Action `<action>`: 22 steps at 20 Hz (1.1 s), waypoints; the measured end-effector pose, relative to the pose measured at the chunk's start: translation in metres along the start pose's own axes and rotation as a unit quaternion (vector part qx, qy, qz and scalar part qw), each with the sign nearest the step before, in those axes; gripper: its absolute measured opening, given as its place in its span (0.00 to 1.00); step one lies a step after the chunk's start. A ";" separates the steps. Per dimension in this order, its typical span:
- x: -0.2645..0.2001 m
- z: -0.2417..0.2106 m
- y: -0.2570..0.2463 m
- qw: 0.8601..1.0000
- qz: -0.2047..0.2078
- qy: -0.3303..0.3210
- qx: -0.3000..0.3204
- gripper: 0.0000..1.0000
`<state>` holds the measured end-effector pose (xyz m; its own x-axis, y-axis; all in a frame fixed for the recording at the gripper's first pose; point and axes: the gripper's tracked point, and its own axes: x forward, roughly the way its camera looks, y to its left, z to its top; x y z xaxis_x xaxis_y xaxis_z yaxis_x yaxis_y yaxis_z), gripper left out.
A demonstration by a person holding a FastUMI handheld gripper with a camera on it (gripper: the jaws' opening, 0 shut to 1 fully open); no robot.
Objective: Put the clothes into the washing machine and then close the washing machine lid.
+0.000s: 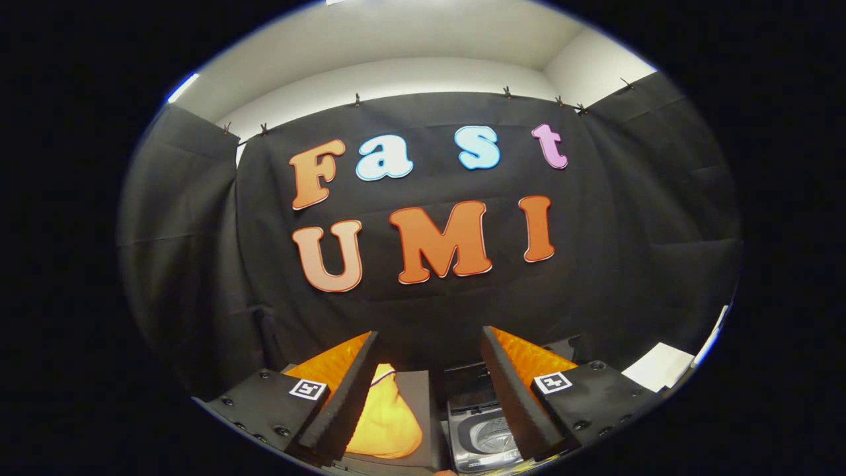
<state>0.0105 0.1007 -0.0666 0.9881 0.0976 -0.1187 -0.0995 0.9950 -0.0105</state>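
Two black gripper (429, 403) fingers (344, 403) nearest the lens, orange-backed, foam-faced, each base carrying a small square black-and-white marker. Jaws spread wide, nothing pinched between them, no pad touching anything.

Below and between the fingers, toward the left one: yellow-orange clothes (386, 420), a soft bunched heap with a thin purple trim line near its top. Lying on a dark flat surface (418, 396); left edge of the heap hidden behind the left finger's foam. Fabric not in contact with either pad as far as visible.

Just right of the clothes, still between the fingers but close against the right one: small washing machine (479, 430), top-loading, grey body. Lid (466, 383) raised, standing up at the back. Drum opening visible, grey ribbed interior, nothing seen inside. Right side of the machine partly covered by the right finger.

Clothes and machine side by side, near each other; touching or not, cannot tell.

Beyond the right finger: white flat sheet (657, 367) lying on the surface. Farther back: black cloth wall (628, 231), clipped along its top edge, pale ceiling above.
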 end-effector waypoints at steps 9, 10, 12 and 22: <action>0.067 -0.128 0.118 0.988 0.070 0.137 -0.006 0.99; 0.074 -0.140 0.128 0.986 0.073 0.149 -0.009 0.99; 0.087 -0.162 0.145 0.982 0.073 0.171 -0.019 0.99; 0.120 -0.251 0.164 0.957 0.048 0.282 -0.039 0.99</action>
<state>0.0836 0.2699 -0.3314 0.7561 0.1383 -0.6397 -0.2160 0.9754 -0.0444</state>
